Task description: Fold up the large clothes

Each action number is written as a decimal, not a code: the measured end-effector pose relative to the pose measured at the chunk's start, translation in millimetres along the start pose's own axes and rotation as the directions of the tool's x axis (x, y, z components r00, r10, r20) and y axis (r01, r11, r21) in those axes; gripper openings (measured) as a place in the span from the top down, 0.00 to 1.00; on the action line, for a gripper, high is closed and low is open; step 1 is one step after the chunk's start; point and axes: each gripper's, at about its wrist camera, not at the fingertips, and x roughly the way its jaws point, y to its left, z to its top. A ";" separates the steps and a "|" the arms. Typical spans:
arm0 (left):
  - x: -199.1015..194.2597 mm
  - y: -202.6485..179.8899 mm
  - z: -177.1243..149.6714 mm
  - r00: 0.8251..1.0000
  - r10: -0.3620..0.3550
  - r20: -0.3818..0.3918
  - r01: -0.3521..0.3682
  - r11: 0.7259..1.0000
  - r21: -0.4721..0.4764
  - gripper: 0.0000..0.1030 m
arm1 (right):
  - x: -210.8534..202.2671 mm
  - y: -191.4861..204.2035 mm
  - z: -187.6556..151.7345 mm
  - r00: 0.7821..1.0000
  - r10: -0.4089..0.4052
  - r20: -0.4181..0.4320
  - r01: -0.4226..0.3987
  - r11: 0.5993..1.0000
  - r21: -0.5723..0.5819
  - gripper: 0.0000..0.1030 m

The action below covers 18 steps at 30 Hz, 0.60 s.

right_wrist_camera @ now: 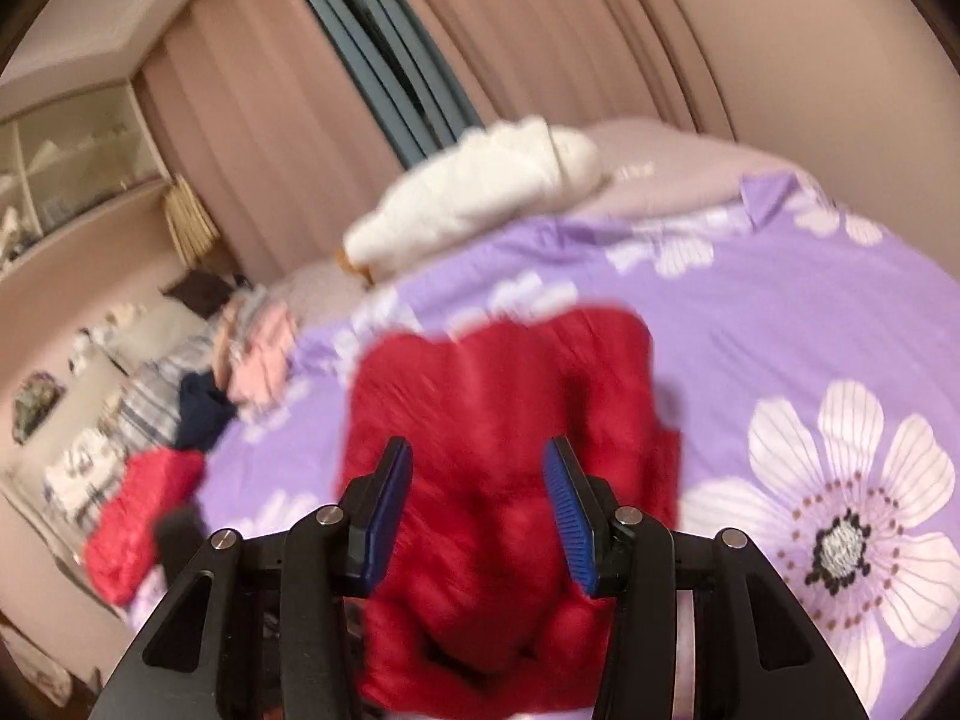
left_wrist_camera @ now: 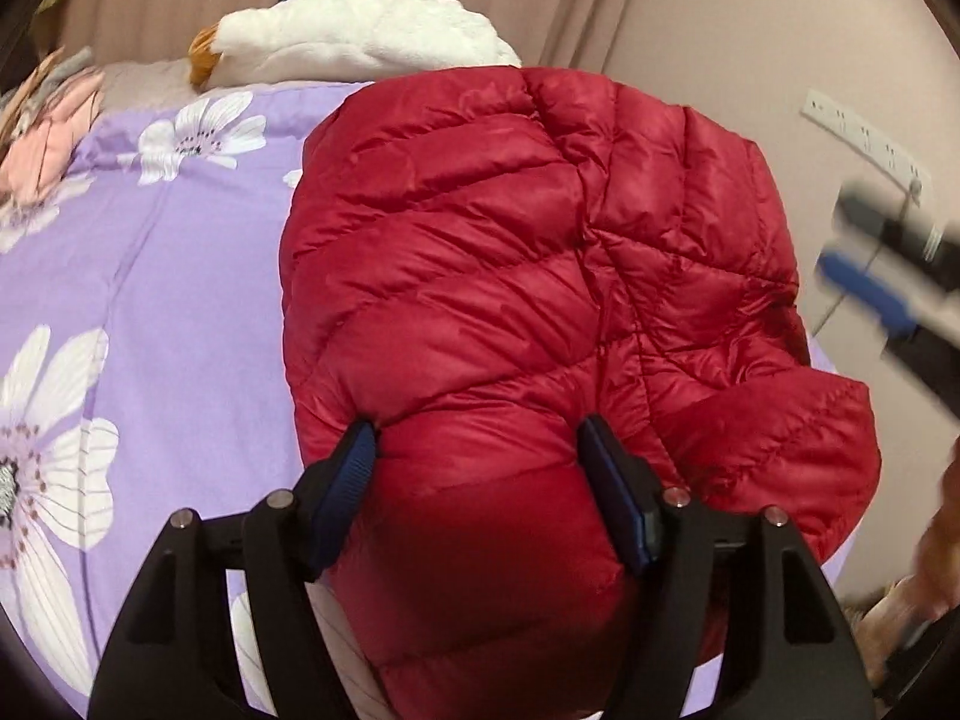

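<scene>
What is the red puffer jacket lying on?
The red puffer jacket lies on a purple floral bedspread. The spread directly beneath it is covered, so anything there is hidden.

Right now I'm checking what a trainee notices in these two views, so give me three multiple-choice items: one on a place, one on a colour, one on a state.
1. Where does the red jacket lie?
A. on the purple flowered bedspread
B. on a wooden floor
C. inside a cupboard

2. What colour are the pads of the left hand-held gripper?
A. yellow
B. blue
C. white

3. How is the white plush toy placed?
A. hanging from the curtain
B. between the left fingers
C. lying at the bed's far end

Answers: 1 A, purple flowered cloth shows on both sides of the jacket. 2 B, both pads are dark blue. 3 C, it lies beyond the jacket, near the curtains.
</scene>
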 end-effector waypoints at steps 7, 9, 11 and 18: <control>5.4 -3.1 1.2 1.000 0.011 0.009 -0.011 1.000 0.013 0.31 | 59.1 0.6 2.6 0.995 0.056 -0.084 -0.054 0.998 0.027 0.54; 5.7 -0.3 1.5 1.000 -0.001 0.014 0.001 1.000 0.002 0.30 | 83.1 -1.7 -11.4 0.992 -0.022 -0.121 0.020 1.000 -0.016 0.54; 4.7 2.1 0.1 1.000 -0.022 0.022 0.022 1.000 0.004 0.26 | 101.1 -8.1 -21.8 0.985 -0.131 -0.109 0.121 0.988 -0.091 0.65; 10.5 11.3 -3.8 0.999 -0.043 0.011 0.043 0.998 -0.036 0.16 | 118.5 -26.4 -41.1 0.979 -0.191 -0.074 0.179 0.972 -0.150 0.78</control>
